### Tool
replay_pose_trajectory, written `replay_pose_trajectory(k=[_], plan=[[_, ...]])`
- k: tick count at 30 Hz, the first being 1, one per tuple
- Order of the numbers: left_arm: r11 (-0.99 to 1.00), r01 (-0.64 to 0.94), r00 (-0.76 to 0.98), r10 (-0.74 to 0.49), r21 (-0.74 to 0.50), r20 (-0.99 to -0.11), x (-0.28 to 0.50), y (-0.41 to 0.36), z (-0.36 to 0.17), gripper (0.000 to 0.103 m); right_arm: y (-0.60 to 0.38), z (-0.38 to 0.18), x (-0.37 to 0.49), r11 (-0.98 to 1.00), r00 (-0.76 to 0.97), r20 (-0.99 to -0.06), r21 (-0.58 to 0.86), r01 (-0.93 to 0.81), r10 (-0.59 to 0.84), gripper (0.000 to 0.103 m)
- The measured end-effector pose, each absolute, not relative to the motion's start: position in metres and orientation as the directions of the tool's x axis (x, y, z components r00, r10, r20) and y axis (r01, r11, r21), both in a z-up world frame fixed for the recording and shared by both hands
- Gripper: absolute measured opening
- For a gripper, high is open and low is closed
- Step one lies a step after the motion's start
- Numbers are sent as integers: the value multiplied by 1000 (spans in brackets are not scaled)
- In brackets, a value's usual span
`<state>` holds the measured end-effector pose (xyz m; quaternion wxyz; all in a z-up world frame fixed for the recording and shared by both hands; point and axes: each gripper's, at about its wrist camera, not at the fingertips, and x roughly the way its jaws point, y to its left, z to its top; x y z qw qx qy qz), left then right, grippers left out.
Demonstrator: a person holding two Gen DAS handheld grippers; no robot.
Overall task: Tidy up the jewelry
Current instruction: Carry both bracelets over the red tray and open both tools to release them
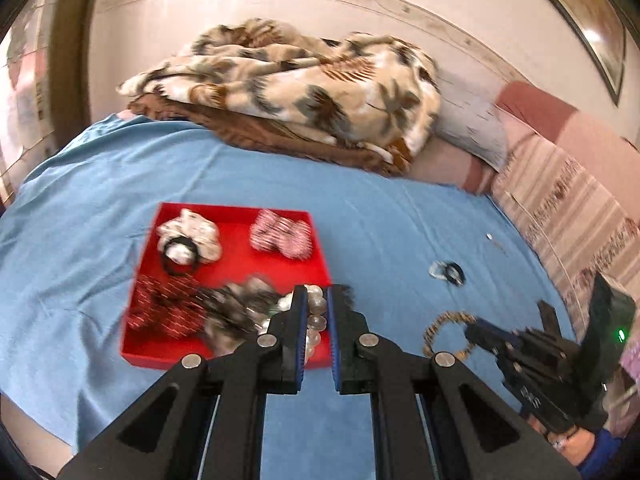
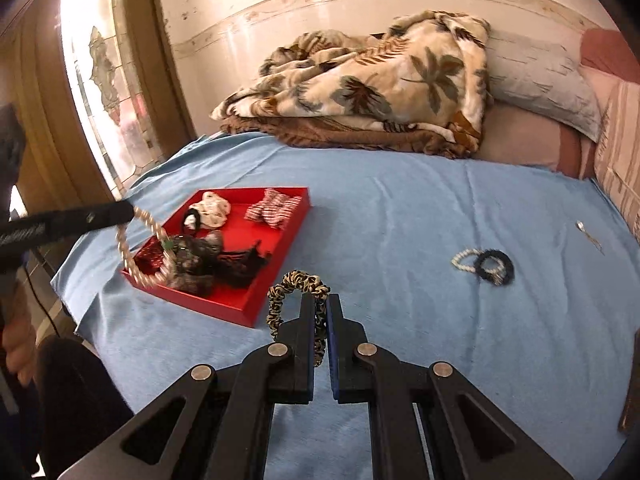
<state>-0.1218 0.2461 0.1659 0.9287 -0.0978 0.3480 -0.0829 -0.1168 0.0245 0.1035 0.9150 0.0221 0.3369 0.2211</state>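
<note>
A red tray (image 1: pixel 236 258) (image 2: pixel 276 280) lies on the blue bedspread and holds several scrunchies and hair ties. My left gripper (image 1: pixel 317 296) is shut on a pearl bead necklace (image 1: pixel 314 320), which hangs as a loop over the tray's near corner in the right wrist view (image 2: pixel 132 256). My right gripper (image 2: pixel 320 304) is shut on a leopard-print scrunchie (image 2: pixel 296 284) and holds it above the bedspread, right of the tray; it also shows in the left wrist view (image 1: pixel 444 328). A pearl bracelet (image 2: pixel 464 260) and a black hair tie (image 2: pixel 496 266) lie together further right.
A small silver piece (image 2: pixel 584 228) lies near the bed's right edge. A crumpled leaf-print blanket (image 2: pixel 380 84) and a pillow (image 2: pixel 540 80) lie at the back against the wall. A striped cushion (image 1: pixel 568 208) borders the right side. A glass door (image 2: pixel 104 92) stands at left.
</note>
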Motion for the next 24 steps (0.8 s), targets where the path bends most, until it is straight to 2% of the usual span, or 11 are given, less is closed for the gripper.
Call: replay_pose_trajectory(k=[6,12,18,24], plan=[[946,60,747,-253,-317,-615,-89,281,167,9,58,121,-111,886,670,-601,154,-438,436,6],[937,77,739,-283,-341,-611,-46,287,159,9,95,134,-86,873,657,-606,139,-468,449,6],[941,92,716,-289,-325,-636,8,292,140,9,131,129,-55,872,651,-627,100,-479,429,6],[941,53,671,-281,-334,-686,52,310,105,9,167,105,-8,876,606,-689,88,-474,397,7]])
